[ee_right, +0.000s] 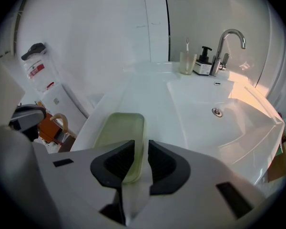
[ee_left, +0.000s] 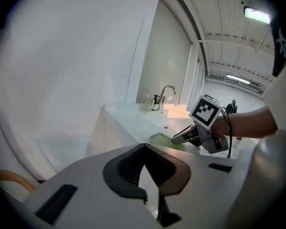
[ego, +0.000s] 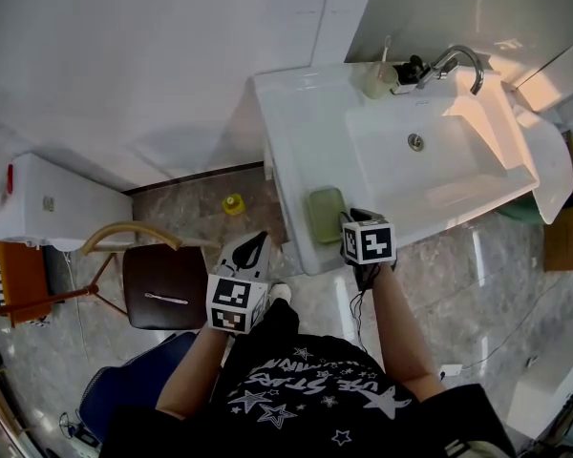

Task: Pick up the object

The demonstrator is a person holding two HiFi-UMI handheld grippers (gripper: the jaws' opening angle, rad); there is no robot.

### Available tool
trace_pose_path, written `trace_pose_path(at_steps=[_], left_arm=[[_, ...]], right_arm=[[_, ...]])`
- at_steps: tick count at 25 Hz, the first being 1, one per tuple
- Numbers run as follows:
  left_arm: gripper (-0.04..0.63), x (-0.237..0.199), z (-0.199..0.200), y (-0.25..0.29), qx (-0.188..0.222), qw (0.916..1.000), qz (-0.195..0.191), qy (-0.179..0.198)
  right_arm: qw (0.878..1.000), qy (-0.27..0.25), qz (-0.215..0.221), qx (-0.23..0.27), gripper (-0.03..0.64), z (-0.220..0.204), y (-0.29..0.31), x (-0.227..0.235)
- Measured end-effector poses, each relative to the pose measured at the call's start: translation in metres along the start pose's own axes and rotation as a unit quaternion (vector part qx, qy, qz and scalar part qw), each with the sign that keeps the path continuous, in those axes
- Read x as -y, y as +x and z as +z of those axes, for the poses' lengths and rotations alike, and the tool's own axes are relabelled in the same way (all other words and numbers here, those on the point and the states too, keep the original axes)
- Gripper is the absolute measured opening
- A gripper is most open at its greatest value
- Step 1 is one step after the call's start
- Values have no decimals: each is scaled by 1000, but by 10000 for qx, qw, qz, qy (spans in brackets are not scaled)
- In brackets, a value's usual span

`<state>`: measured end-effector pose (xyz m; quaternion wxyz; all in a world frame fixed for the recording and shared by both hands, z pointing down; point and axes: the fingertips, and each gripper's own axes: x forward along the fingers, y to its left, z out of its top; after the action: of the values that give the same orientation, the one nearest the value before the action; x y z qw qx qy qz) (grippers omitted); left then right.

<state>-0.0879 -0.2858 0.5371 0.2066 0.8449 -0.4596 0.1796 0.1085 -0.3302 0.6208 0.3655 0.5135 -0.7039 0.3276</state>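
A pale green oblong soap tray (ego: 325,214) lies on the left ledge of the white washbasin (ego: 296,122), near its front edge. My right gripper (ego: 349,220) reaches onto that ledge from the front. In the right gripper view, the green tray (ee_right: 118,130) has its right rim between the two pads of the right gripper (ee_right: 141,146). The jaws stand narrow, with a thin white strip showing beside the rim. My left gripper (ego: 252,245) hangs left of the basin over the floor, shut and empty. The left gripper view shows the tray (ee_left: 162,139) beyond the left gripper (ee_left: 144,148).
A chrome faucet (ego: 456,65), a cup with a toothbrush (ego: 376,80) and a dark soap bottle (ee_right: 203,63) stand at the basin's back. The bowl with its drain (ego: 415,142) lies right of the tray. A brown stool (ego: 164,286) and a white cabinet (ego: 48,203) stand on the floor to the left.
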Motion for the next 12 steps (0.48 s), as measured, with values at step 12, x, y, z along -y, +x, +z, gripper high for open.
trace_pose_path(at_steps=[12], left_arm=[[15, -6, 0, -10, 7, 10000, 64, -15]], right_arm=[[9990, 255, -248, -280, 37, -3, 5, 3]])
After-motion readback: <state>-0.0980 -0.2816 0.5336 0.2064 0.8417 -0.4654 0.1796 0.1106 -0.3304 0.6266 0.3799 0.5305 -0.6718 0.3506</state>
